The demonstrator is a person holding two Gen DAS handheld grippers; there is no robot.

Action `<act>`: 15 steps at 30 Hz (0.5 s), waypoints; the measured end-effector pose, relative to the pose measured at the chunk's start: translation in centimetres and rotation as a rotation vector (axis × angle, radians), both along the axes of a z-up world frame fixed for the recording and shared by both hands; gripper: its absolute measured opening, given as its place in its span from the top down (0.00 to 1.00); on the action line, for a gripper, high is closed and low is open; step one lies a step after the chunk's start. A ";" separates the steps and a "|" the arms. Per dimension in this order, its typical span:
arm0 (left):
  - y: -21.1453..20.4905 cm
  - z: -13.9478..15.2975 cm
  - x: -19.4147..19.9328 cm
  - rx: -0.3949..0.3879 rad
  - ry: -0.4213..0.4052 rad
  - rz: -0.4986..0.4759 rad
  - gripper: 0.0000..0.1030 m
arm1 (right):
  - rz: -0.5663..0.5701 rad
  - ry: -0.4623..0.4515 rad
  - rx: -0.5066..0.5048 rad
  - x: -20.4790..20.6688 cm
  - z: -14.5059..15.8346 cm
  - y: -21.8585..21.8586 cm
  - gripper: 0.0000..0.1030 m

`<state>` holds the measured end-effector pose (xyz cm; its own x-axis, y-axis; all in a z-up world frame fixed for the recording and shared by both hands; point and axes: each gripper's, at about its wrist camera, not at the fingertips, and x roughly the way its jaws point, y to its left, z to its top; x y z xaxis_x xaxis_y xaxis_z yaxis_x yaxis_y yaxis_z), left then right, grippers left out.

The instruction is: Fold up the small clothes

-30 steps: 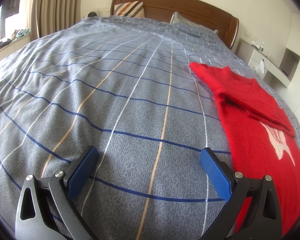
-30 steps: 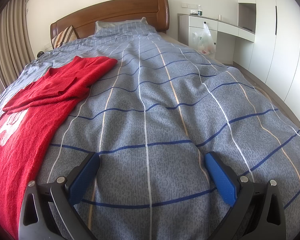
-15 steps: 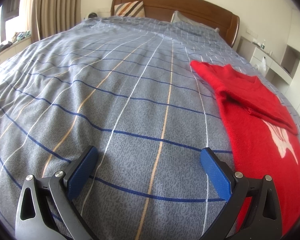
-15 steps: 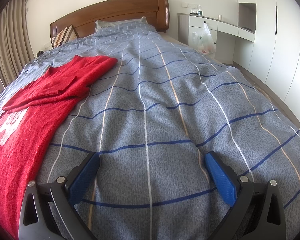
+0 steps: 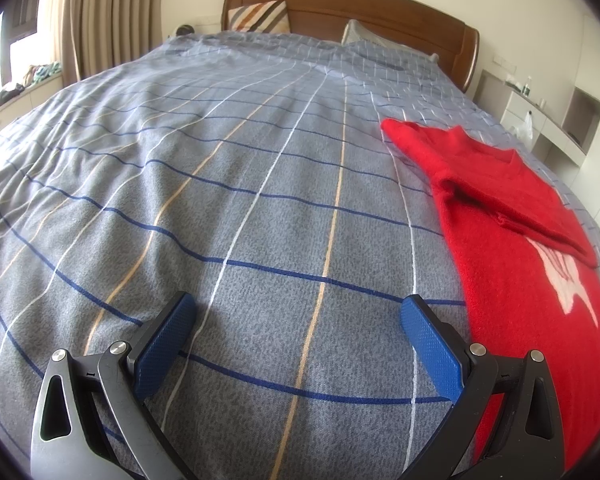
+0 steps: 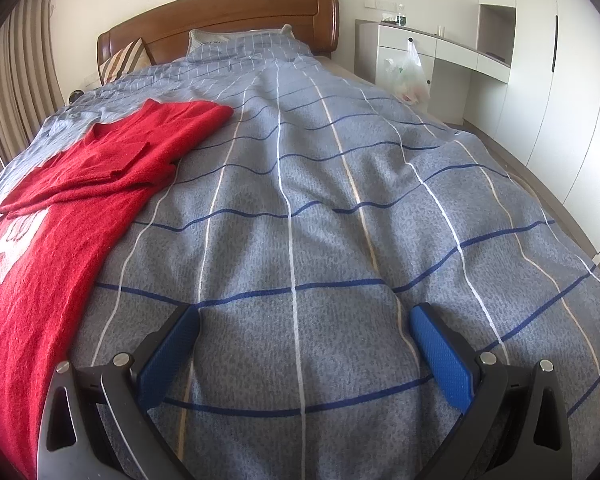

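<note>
A red knit sweater (image 5: 512, 248) with a white motif lies flat on the bed, its sleeves folded in over the chest. It fills the right side of the left wrist view and the left side of the right wrist view (image 6: 56, 220). My left gripper (image 5: 296, 312) hovers open over bare bedspread just left of the sweater's hem, holding nothing. My right gripper (image 6: 306, 320) is open too, above the bedspread to the right of the sweater, with nothing between its blue pads.
The grey checked bedspread (image 5: 220, 184) covers the whole bed. A wooden headboard (image 6: 228, 16) with a striped pillow (image 5: 260, 16) stands at the far end. Curtains (image 5: 96, 20) hang to the left; a white desk with a plastic bag (image 6: 408, 72) and wardrobes stand to the right.
The left gripper has drifted slightly left, so the sweater sits a little further right in its view. The right gripper has not visibly moved. Both stay open.
</note>
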<state>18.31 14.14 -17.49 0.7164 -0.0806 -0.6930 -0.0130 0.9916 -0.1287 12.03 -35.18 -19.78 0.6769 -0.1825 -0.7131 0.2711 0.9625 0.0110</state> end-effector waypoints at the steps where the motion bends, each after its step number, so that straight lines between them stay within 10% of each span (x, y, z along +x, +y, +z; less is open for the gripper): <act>1: 0.0 0.0 0.2 0.002 0.011 -0.003 0.01 | 0.001 0.008 0.002 0.1 0.0 0.0 0.00; 11: 0.0 4.3 -9.7 -0.113 0.118 -0.250 0.05 | 0.238 0.001 0.133 -7.5 8.6 3.2 0.04; 15: -3.4 2.2 -13.5 -0.138 0.218 -0.331 0.07 | 0.387 0.082 0.300 -12.4 7.2 7.7 0.05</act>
<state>4.80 10.77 -15.31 0.4739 -0.3841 -0.7924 0.2617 0.9206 -0.2897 -0.38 -27.52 -12.60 0.5943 0.2919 -0.7494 -0.0936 0.9506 0.2961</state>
